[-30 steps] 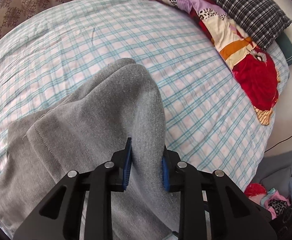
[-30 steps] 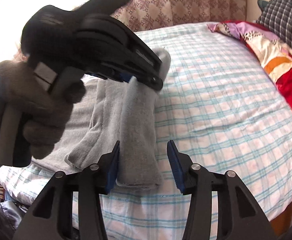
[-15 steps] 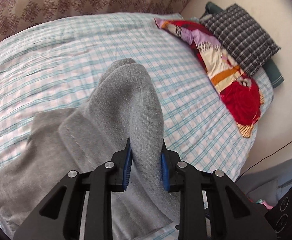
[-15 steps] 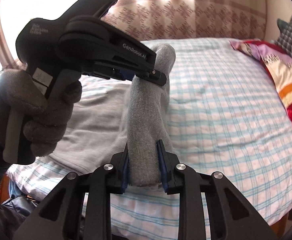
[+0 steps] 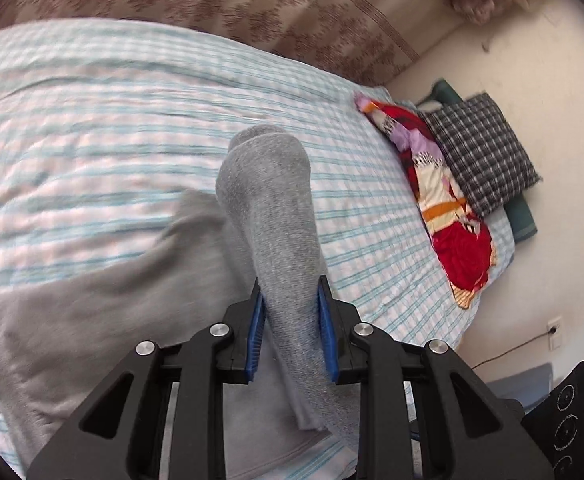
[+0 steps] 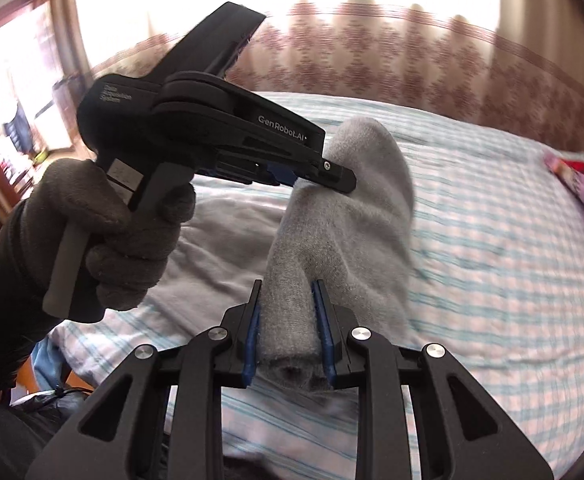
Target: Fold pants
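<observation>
Left to right. Left tongs (image 5: 291, 330): blue pads clamped on a bunched fold of the grey sweatpants (image 5: 268, 216), as a second ago; the gloved left hand (image 6: 112, 236) grips the handle, tongs angled down and across the bed (image 5: 92, 120). More of the wall and the checked pillow (image 5: 480, 156) shows than before, so the hand has swung along the bed. Right tongs (image 6: 288, 338): a second ago they stood apart around the rolled pant edge; they are now shut onto it, pads pressing both sides, pointing downward. Meaning for the task, as a judgement: both ends of one edge are secured and raised off the checked sheet, while the rest of the pants lies flat on the bed, ready to be carried over as a fold.
</observation>
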`<state>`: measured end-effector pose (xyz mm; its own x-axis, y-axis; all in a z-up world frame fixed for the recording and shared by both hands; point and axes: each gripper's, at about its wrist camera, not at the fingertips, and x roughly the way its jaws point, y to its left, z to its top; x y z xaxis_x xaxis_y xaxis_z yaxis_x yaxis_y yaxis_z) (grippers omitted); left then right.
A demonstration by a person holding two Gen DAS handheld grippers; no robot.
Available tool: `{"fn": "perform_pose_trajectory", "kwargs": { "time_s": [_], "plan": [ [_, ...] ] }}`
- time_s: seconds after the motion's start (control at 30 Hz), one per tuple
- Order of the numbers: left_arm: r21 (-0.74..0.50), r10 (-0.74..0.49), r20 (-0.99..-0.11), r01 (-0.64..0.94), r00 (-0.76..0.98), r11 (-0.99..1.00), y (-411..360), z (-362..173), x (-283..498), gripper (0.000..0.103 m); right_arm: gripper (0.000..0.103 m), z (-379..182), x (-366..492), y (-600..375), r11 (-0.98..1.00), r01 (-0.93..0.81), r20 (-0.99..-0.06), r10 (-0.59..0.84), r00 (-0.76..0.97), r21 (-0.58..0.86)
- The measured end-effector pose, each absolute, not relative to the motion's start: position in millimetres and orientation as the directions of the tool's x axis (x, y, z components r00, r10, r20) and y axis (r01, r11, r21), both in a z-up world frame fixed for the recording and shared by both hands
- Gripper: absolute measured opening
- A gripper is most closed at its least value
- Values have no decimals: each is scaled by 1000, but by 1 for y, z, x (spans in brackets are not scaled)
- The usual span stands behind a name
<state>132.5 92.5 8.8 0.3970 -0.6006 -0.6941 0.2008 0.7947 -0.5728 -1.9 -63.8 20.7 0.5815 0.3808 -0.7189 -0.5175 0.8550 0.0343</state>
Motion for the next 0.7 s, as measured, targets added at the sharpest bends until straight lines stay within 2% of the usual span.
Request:
{"fn": "perform_pose_trajectory", "kwargs": {
  "time_s": [0.33, 0.43, 0.5, 0.7],
  "plan": [
    [-605, -562, -695, 57, 449, 794, 204, -21, 113, 24, 23, 3, 2, 33, 740, -672, -762, 449, 468, 23],
    [-606, -551, -695, 35, 462, 795, 223, -26, 109, 23, 24, -4, 9, 47, 733, -680, -779, 441, 446, 25],
    [-615, -550, -685, 25, 478, 788, 238, -27, 106, 19, 23, -7, 13, 51, 730, -682, -789, 441, 427, 38],
    [-622, -538, -681, -5, 497, 783, 266, -34, 99, 19, 23, -14, 17, 60, 723, -689, -809, 426, 404, 37]
  ]
}}
